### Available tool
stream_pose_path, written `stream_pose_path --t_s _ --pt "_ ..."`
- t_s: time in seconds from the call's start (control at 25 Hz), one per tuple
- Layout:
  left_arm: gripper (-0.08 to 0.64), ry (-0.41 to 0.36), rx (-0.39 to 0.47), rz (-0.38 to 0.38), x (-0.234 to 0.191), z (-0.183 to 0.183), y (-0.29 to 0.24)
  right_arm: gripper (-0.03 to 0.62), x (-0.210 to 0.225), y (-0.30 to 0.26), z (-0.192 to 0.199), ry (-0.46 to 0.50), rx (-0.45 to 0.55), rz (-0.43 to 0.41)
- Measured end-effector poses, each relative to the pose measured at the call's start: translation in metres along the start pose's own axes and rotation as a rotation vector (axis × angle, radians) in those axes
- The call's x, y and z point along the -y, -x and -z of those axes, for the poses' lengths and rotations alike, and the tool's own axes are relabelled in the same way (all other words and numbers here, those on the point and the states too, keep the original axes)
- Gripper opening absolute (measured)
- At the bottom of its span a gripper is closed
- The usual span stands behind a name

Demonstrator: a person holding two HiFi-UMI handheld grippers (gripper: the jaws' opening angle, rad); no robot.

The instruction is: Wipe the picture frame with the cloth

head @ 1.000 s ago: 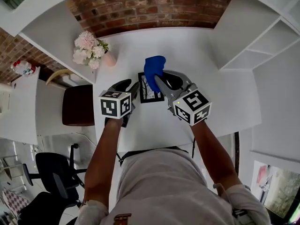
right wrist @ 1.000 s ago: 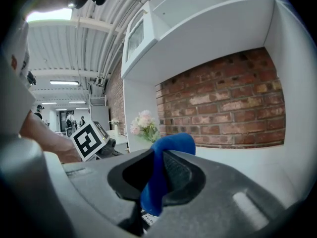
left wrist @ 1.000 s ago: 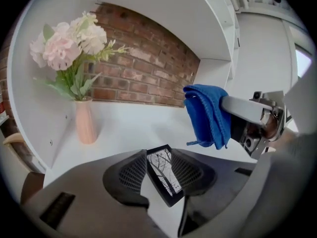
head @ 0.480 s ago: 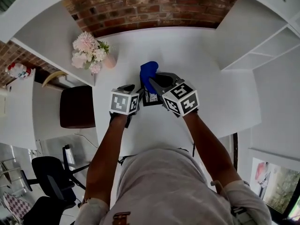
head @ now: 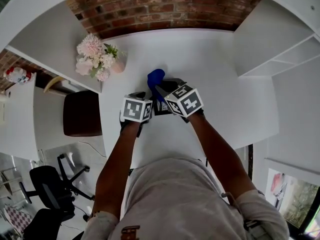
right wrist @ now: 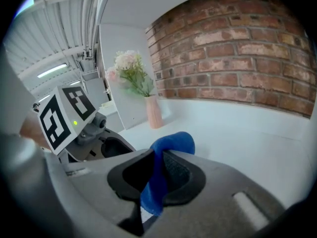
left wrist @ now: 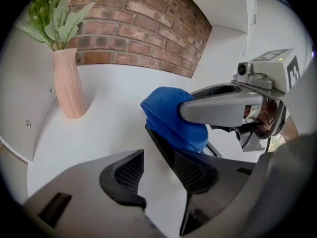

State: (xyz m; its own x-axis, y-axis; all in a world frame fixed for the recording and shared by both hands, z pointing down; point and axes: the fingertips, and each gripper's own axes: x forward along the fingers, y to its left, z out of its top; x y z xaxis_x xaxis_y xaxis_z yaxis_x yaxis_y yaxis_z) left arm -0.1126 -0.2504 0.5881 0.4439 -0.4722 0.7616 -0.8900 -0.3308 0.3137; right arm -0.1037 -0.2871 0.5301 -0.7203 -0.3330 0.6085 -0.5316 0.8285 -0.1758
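The picture frame (head: 159, 107) lies flat on the white table (head: 205, 59), near its middle, mostly covered in the head view by the two grippers meeting over it. The blue cloth (right wrist: 171, 145) is pinched between the closed jaws of the right gripper (right wrist: 156, 175), one fold bulging above the pads and a tail hanging below, just over the frame's far part. The left gripper (left wrist: 157, 170) has its jaws wide apart and has just been opening them. The frame's dark edge runs into the gap beside its right-hand jaw with no pad pressing on it, and whether that jaw touches the frame cannot be told. A pink vase (left wrist: 69, 83) of flowers stands well apart by the brick wall (head: 160, 6). Judged step: bringing cloth to frame, wiping not yet begun. The next move calls for steadying the frame with the left gripper and laying the cloth flat on the glass before sweeping
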Motion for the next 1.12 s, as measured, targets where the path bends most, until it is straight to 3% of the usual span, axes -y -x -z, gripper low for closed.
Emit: stream_pose_path --t_s 0.44,1.12 --pt "0.204 0.026 0.002 0.010 -0.004 0.000 -0.002 0.046 0.017 -0.018 0.021 0.012 -0.115 0.067" --pt "0.209 0.044 0.020 0.024 -0.004 0.001 -0.002 0.046 0.083 0.049 0.054 -0.060 -0.153 0.259"
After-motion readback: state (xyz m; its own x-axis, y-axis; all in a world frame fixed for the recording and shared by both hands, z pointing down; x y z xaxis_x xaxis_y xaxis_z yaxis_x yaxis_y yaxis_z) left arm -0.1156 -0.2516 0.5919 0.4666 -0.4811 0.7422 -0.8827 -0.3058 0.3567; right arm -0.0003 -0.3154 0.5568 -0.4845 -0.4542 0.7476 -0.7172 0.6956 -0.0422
